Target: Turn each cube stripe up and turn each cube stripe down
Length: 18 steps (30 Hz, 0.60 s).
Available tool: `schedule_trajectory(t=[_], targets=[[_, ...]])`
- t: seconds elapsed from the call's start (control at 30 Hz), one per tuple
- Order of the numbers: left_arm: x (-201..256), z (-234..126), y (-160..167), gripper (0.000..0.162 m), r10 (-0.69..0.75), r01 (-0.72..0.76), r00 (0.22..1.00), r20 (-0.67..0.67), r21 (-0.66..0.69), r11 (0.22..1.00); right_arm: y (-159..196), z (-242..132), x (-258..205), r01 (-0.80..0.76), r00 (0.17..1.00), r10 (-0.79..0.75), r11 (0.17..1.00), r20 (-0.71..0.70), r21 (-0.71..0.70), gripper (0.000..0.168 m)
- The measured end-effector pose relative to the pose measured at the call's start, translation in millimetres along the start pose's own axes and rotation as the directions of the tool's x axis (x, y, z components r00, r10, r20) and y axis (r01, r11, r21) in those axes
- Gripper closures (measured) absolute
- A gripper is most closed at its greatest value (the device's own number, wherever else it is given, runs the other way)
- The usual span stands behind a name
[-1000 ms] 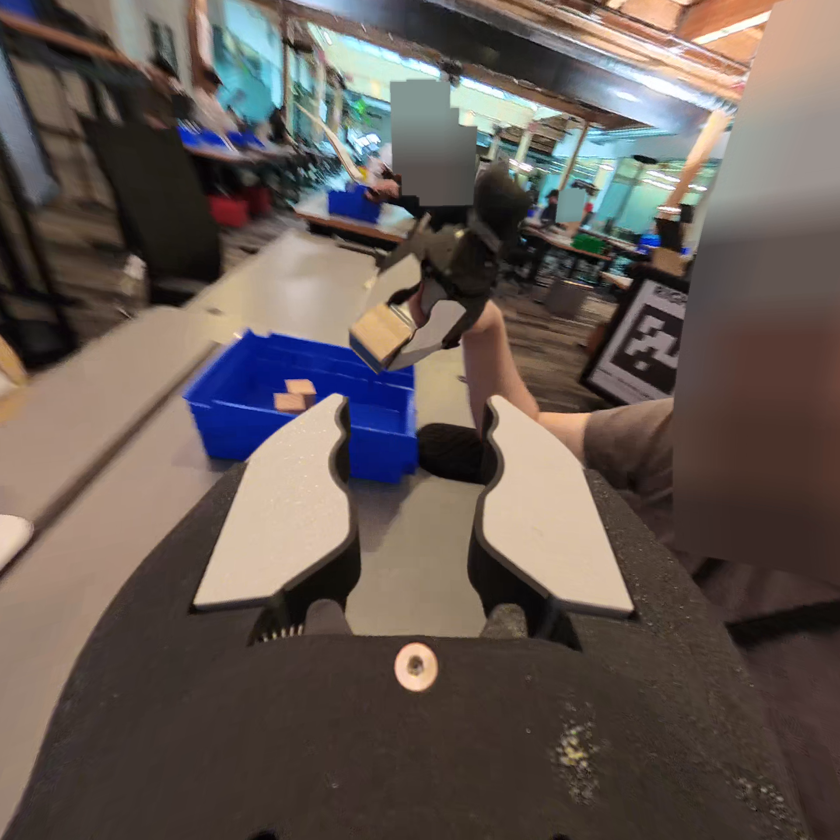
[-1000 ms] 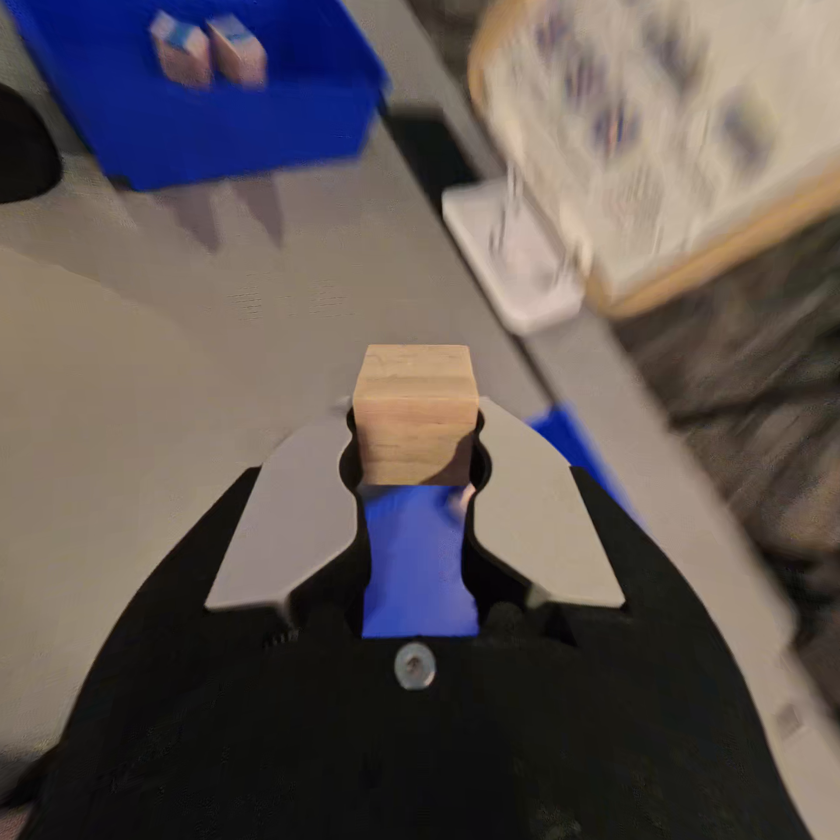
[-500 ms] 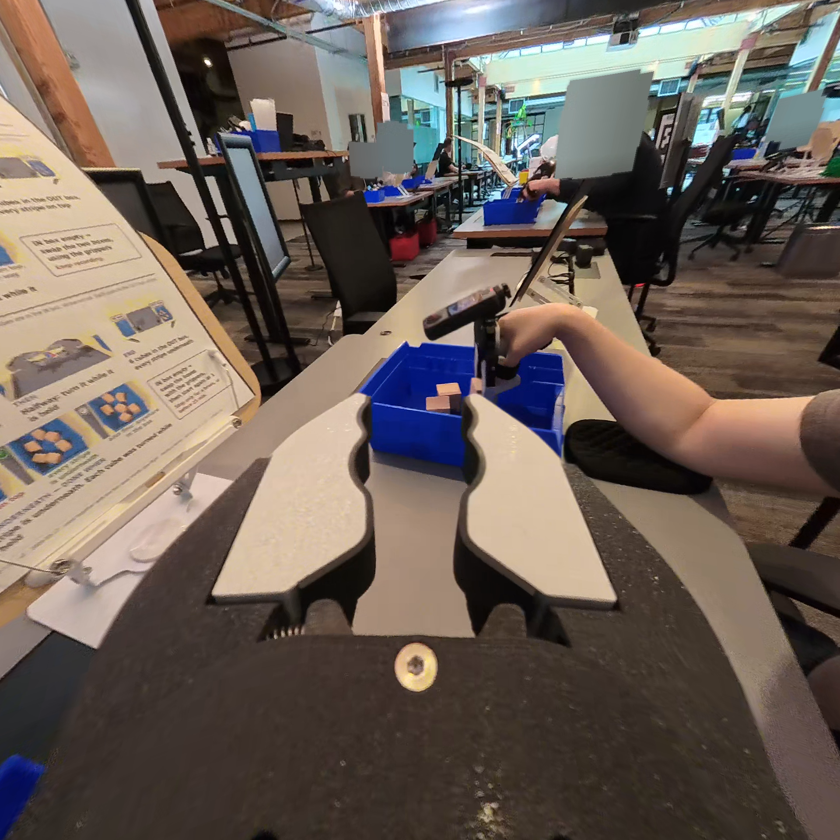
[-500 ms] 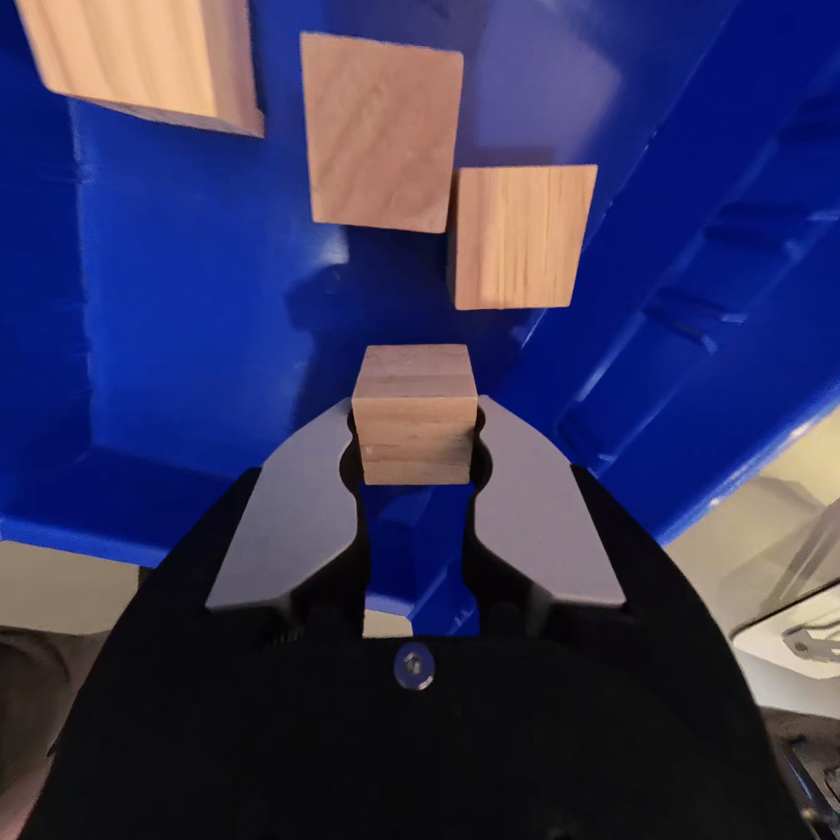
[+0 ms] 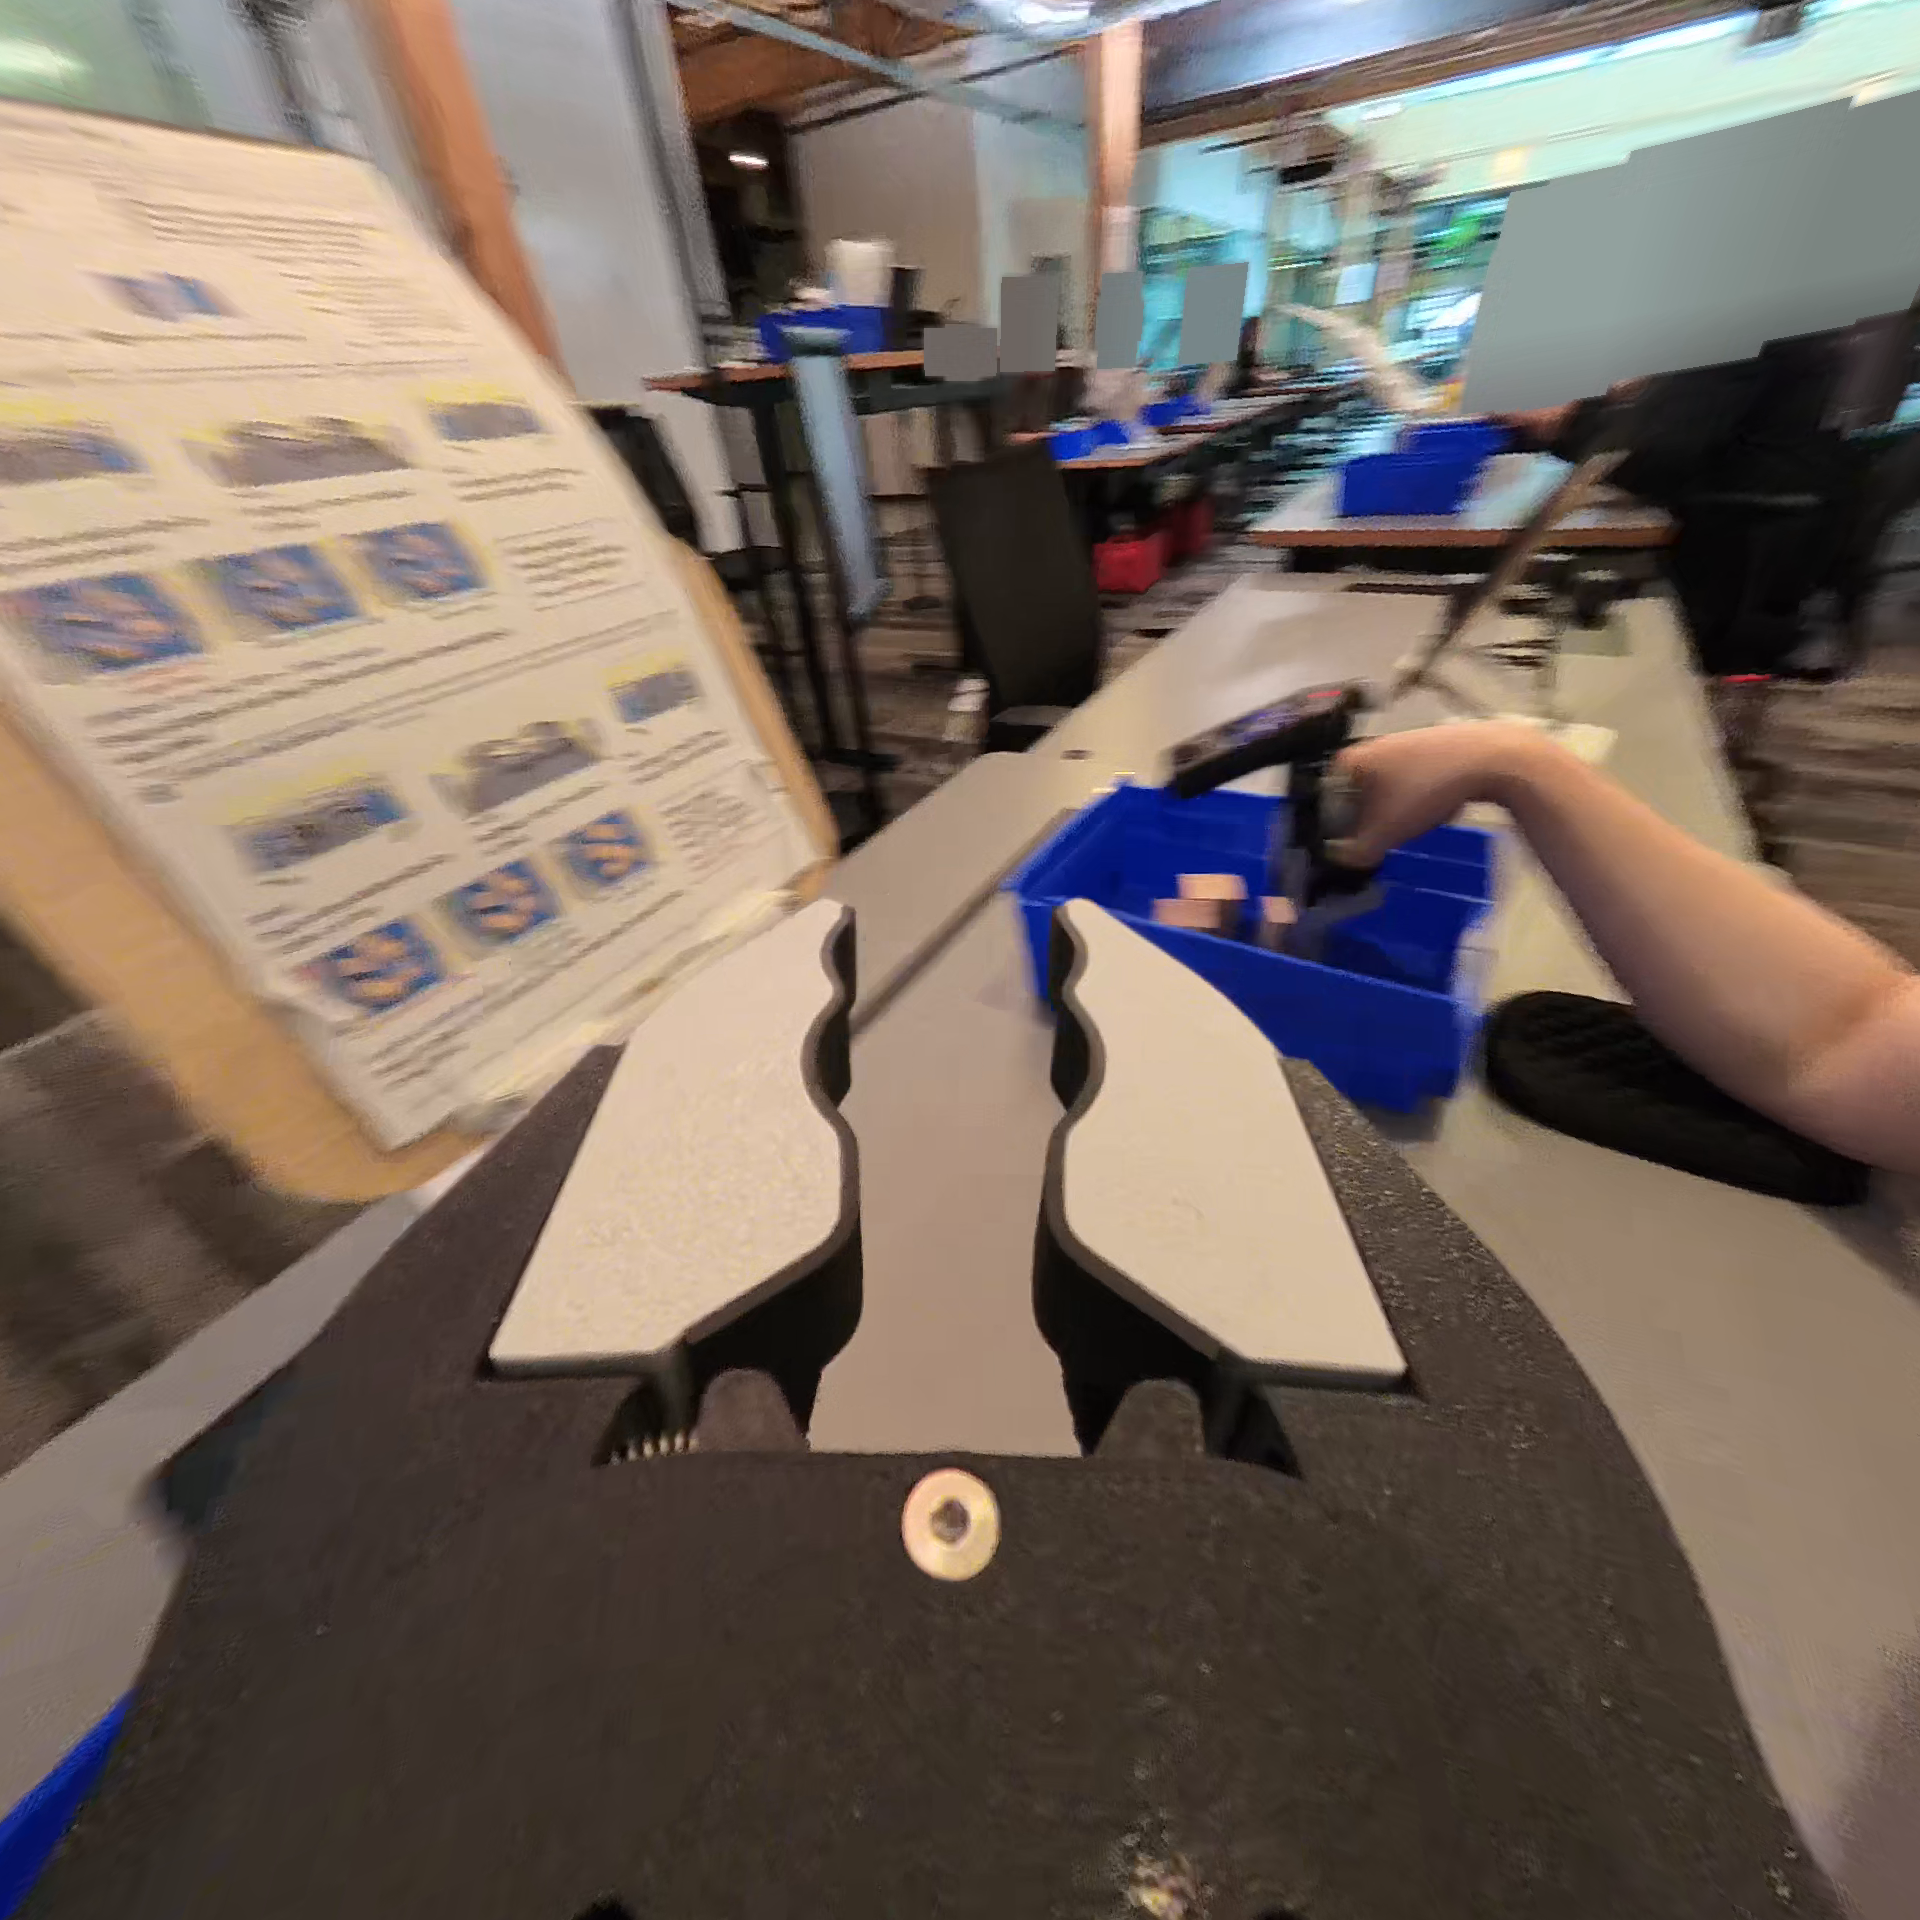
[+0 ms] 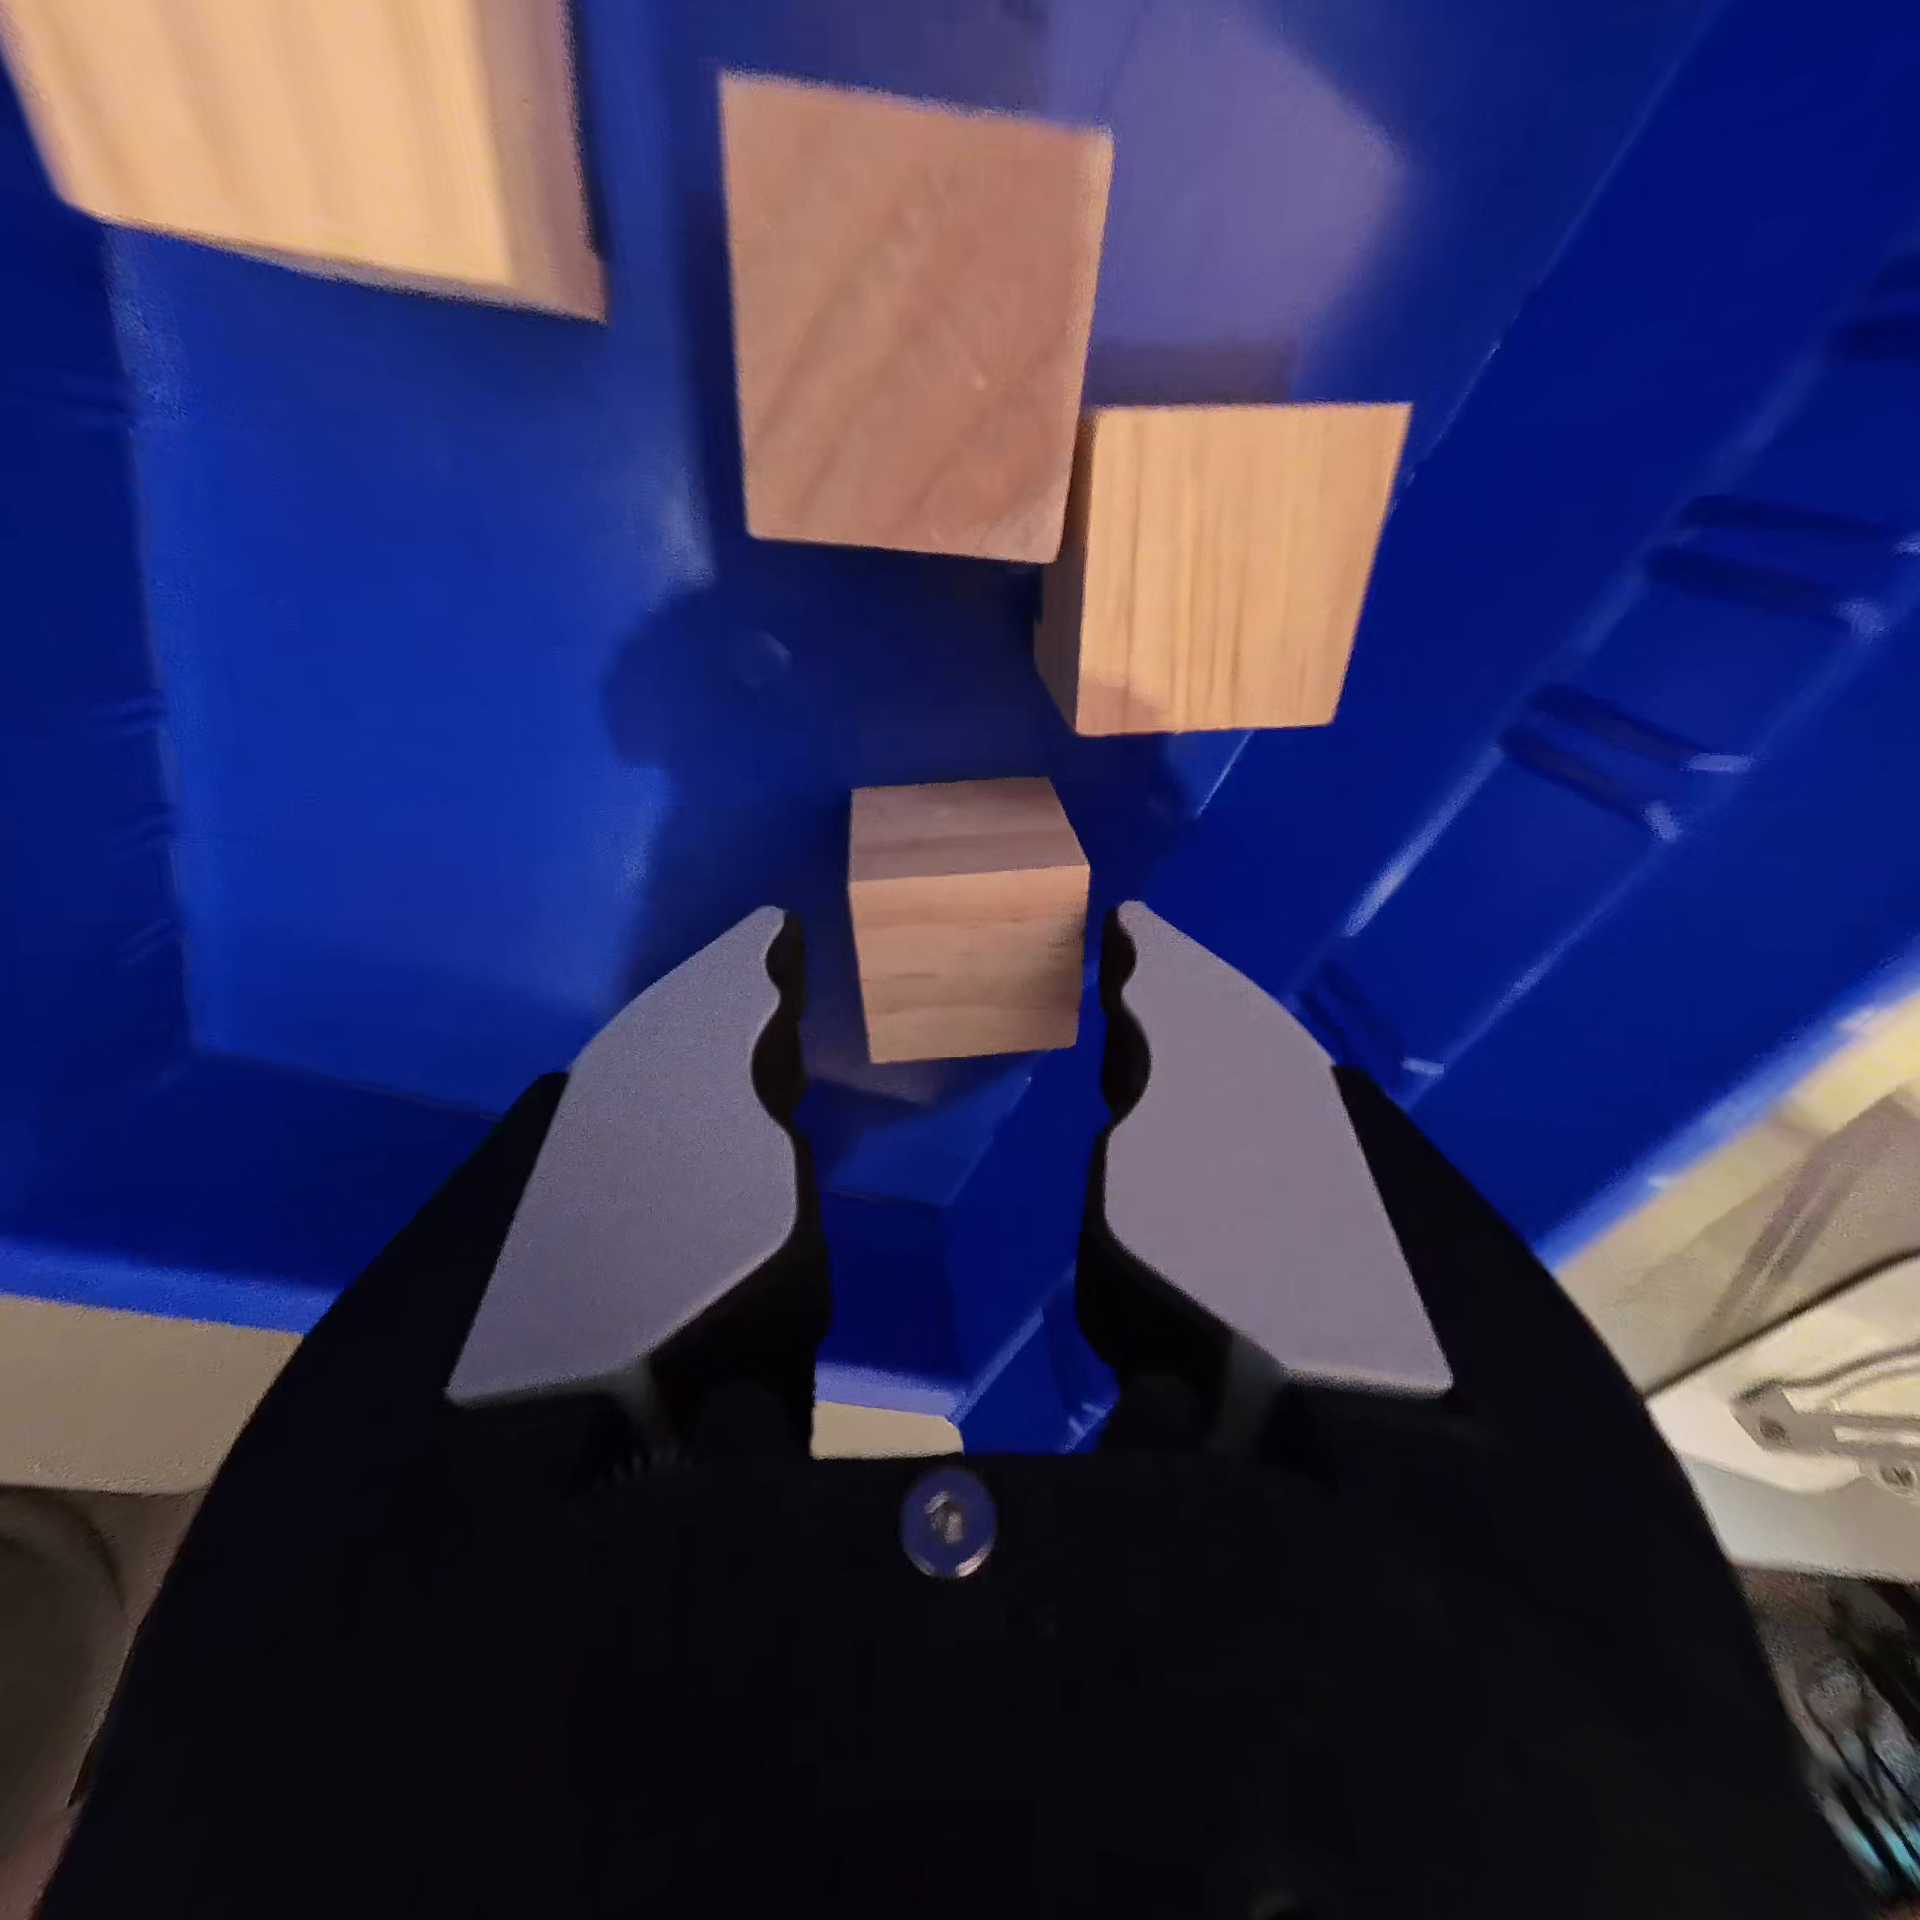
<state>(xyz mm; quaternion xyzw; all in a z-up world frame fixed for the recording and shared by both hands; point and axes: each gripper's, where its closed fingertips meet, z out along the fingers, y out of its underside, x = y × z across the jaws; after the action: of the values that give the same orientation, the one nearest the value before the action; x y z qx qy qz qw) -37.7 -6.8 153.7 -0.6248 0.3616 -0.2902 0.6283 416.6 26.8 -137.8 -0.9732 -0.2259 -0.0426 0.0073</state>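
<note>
In the right wrist view my right gripper (image 6: 951,920) points down into a blue bin (image 6: 364,727). Its jaws stand open, apart from a plain wooden cube (image 6: 966,920) that sits between the fingertips. Three more wooden cubes lie on the bin floor beyond it: one (image 6: 909,322) straight ahead, one (image 6: 1226,566) to its right, one (image 6: 301,145) at upper left. No stripe shows on any of them. In the left wrist view my left gripper (image 5: 951,925) is open and empty above the grey table (image 5: 1558,1351), well short of the bin (image 5: 1309,997). The right gripper (image 5: 1309,831) shows there inside the bin.
An instruction board (image 5: 312,623) leans at the left of the table. A black pad (image 5: 1652,1101) lies right of the bin, under a person's forearm (image 5: 1662,914). Other desks, chairs and blue bins stand in the room behind.
My right gripper carried the cube down into the bin, then opened its jaws off it. My left gripper's view swung left toward the instruction board and closed in on the bin a little.
</note>
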Motion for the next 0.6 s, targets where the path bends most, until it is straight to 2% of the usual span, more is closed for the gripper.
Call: schedule_trajectory(t=[0.07,0.13,0.23,0.3,0.37,0.47,0.6], targets=[[-38,-27,-1,0.127,0.042,-0.038,0.98,0.197,-0.025,0.999,-7,-16,-1,0.013,1.0,-0.012,0.996,-0.007,0.088,0.109],[-75,-59,12,0.127,0.056,-0.014,0.928,0.369,-0.114,0.993,-14,-32,1,0.032,0.999,-0.027,0.985,-0.032,0.171,0.108],[-116,-101,60,0.129,0.031,0.155,0.855,0.517,-0.312,0.938,-19,-46,-3,0.047,0.999,-0.041,0.971,-0.027,0.235,0.108],[-139,-119,93,0.134,-0.02,0.295,0.808,0.589,-0.375,0.879,-21,-47,-6,0.066,0.998,-0.063,0.966,-0.023,0.25,0.108],[-153,-124,120,0.135,-0.068,0.392,0.777,0.626,-0.398,0.829,-22,-44,-5,0.074,0.997,-0.071,0.967,-0.024,0.245,0.108],[-158,-120,159,0.137,-0.122,0.494,0.782,0.612,-0.488,0.72,-20,-36,-4,0.072,0.997,-0.069,0.973,-0.019,0.219,0.108],[-167,-115,200,0.14,0.012,0.403,0.848,0.53,-0.659,0.635,-24,-34,-5,0.077,0.997,-0.08,0.969,0.002,0.233,0.108]])
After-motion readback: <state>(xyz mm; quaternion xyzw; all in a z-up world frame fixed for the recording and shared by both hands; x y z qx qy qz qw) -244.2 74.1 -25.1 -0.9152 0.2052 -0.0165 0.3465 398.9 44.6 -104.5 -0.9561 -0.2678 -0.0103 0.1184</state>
